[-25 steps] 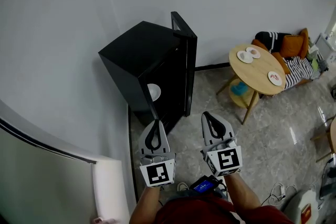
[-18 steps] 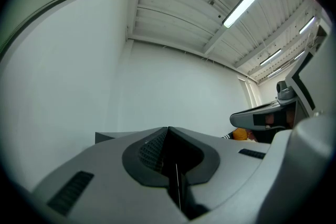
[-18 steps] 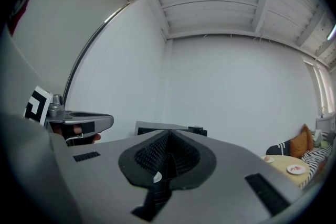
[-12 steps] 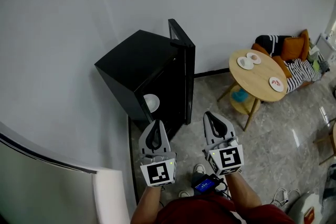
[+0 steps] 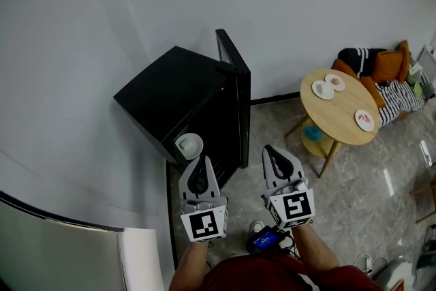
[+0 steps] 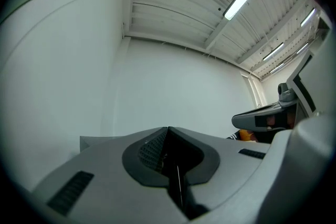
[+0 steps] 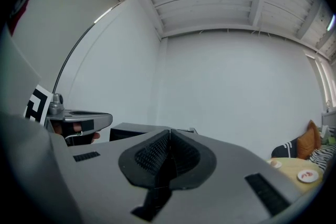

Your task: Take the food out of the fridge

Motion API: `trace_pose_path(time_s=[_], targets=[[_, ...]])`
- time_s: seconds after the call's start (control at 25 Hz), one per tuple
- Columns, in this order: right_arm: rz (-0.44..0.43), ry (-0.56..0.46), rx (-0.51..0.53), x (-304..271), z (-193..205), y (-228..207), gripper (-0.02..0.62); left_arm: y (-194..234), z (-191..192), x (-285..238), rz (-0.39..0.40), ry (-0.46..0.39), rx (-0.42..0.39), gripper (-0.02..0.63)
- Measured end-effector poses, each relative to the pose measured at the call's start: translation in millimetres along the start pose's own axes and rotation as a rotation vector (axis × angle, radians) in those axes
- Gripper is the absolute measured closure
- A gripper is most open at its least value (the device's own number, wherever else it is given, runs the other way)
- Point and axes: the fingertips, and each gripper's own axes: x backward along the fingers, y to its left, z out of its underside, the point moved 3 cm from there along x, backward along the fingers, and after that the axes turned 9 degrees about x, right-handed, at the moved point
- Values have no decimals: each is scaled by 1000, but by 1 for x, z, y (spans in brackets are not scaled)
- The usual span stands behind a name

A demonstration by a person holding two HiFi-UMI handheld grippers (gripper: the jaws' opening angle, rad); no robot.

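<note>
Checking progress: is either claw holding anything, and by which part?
Nothing is held: the left claw and the right claw are both shut and empty.

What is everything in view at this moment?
fridge: one, black, against the wall, door open
bowl: one, white, inside the fridge
table: one, round, wooden, right of the fridge
plates: three, white, on the table
blue thing: one, under the tabletop, too small to identify
sofa: one, striped cover, orange cushions, far right
left gripper: one, grey, shut, empty, before the fridge
right gripper: one, grey, shut, empty, beside the left
</note>
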Motion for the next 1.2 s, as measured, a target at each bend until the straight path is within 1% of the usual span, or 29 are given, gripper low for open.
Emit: trace_pose_path(time_s=[0.12, 0.32, 0.52, 0.76, 1.2], targets=[[-6, -2, -6, -12, 6, -22, 572, -10, 4, -22, -13, 9, 4, 592], [-9, -3, -9, -31, 21, -62, 572, -24, 12, -57, -45, -4, -1, 592], [-20, 0, -10, -43, 30, -88, 572, -39, 15, -82, -56, -7, -5, 592], [-30, 8, -12, -55, 38, -96, 572, -42, 21, -98, -55, -5, -4, 592], [-16, 17, -2, -81, 36, -86, 572, -20, 24, -116, -34, -13, 8, 592]])
